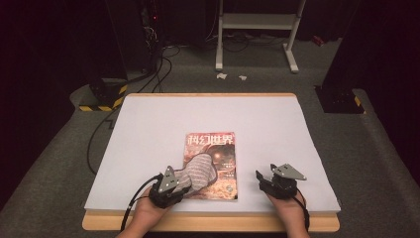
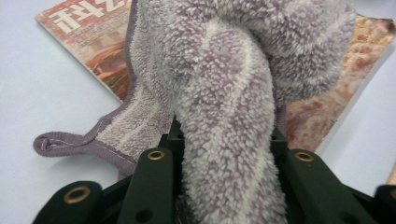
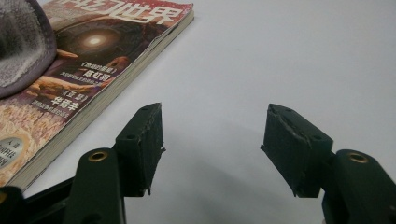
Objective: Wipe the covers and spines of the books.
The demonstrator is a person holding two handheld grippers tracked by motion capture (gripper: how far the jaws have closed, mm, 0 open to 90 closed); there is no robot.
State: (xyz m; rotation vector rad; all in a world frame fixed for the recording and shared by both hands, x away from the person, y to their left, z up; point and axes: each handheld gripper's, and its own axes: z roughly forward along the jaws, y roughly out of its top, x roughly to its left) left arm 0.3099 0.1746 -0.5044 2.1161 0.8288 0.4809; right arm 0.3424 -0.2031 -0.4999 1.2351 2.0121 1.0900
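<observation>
Left claw (image 1: 179, 184) clamped tight, right claw (image 1: 264, 179) jaws apart; both hands low at near edge

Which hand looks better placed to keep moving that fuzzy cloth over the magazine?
The left. Its hand-held gripper is already shut on the grey towel lying on the magazine; the right hand-held gripper rests open beside it.

A dim lab: white-topped table (image 1: 277, 119), floor cables (image 1: 148, 74), hazard-striped stand bases (image 1: 101, 99), metal frame (image 1: 257, 29).

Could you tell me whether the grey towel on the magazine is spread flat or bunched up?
Bunched up: the towel rises in a thick fold clamped in the left gripper, draping over the magazine.
</observation>
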